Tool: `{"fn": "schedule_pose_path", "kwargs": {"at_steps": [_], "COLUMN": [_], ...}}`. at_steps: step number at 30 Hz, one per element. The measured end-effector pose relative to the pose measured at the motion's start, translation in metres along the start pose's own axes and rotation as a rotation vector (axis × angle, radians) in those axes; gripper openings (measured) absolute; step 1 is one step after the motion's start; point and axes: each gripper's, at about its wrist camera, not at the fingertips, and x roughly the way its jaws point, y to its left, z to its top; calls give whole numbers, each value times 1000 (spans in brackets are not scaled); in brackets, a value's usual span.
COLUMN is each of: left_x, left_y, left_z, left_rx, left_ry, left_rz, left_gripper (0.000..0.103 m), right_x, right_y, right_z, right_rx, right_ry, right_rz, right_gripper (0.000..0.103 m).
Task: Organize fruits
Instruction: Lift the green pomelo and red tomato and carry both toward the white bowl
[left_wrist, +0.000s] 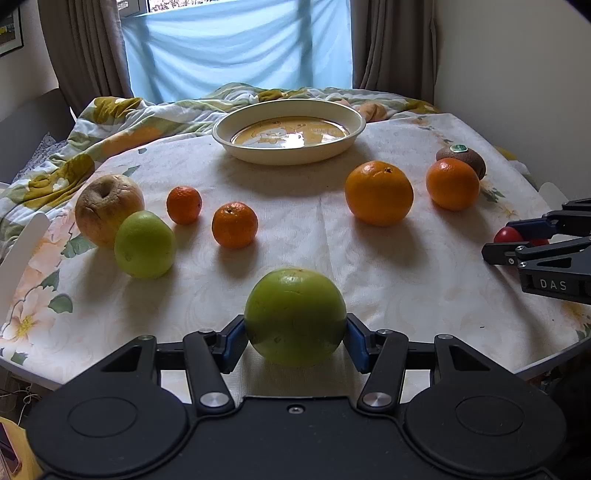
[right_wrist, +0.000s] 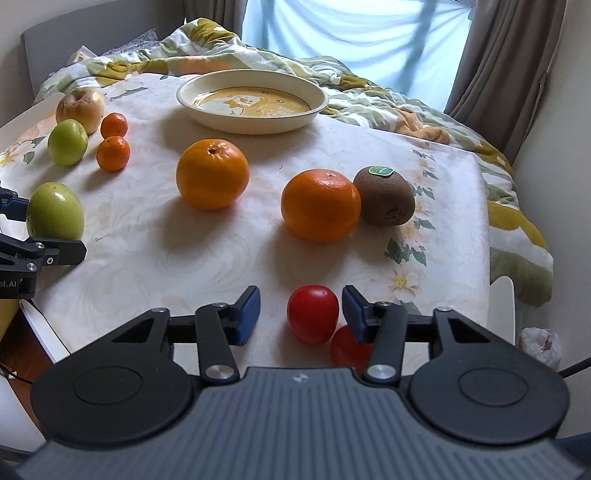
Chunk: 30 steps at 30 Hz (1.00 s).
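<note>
A green apple (left_wrist: 295, 315) is clamped between the blue pads (left_wrist: 233, 343) of the left gripper (left_wrist: 295, 341); both pads are pressed against its sides, and the fruit rests on the tablecloth (left_wrist: 332, 240) at the near table edge. Ahead of this gripper and to its left, a second green apple (left_wrist: 144, 244) is seen touching a wrinkled yellow apple (left_wrist: 109, 208), with two mandarins (left_wrist: 234, 224) just beyond.

The right gripper (right_wrist: 301, 314) is found unclenched around a red tomato (right_wrist: 313, 314). The right pad (right_wrist: 352, 312) is set just beside the tomato; whether it touches cannot be told. The left pad (right_wrist: 248, 314) stands clearly apart from it. A second tomato (right_wrist: 347, 350) is partly hidden below the right finger. The tomato lies on the cloth near the table edge.

Ahead of the right gripper, an orange (right_wrist: 320, 205) is seen touching a kiwi (right_wrist: 385, 195) bearing a green sticker. A larger orange (right_wrist: 212, 173) is placed further left.

A cream dish (right_wrist: 280, 122) with a yellow printed base stands beyond all the fruit, at the far side of the table. No fruit is held in it.
</note>
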Motion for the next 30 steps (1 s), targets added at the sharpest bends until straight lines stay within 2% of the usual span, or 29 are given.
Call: {"fn": "schedule_pose_path", "kwargs": {"at_steps": [3, 16, 22, 30], "left_x": [-3, -34, -62, -75], "left_y": [-1, 3, 15, 53], "left_z": [1, 28, 63, 126], "left_rx": [-3, -34, -47, -62], "left_ry": [-7, -66, -114, -158], "left_rz": [-3, 7, 28, -28], "left_gripper": [60, 60, 60, 60], "right_x": [0, -22, -44, -65], "right_y": [-1, -3, -4, -7], "right_z": [0, 15, 46, 116], "right_rx": [-8, 13, 15, 20], "right_ry": [3, -29, -61, -101], "right_rz": [-1, 31, 49, 77], "right_gripper": [45, 44, 44, 44]}}
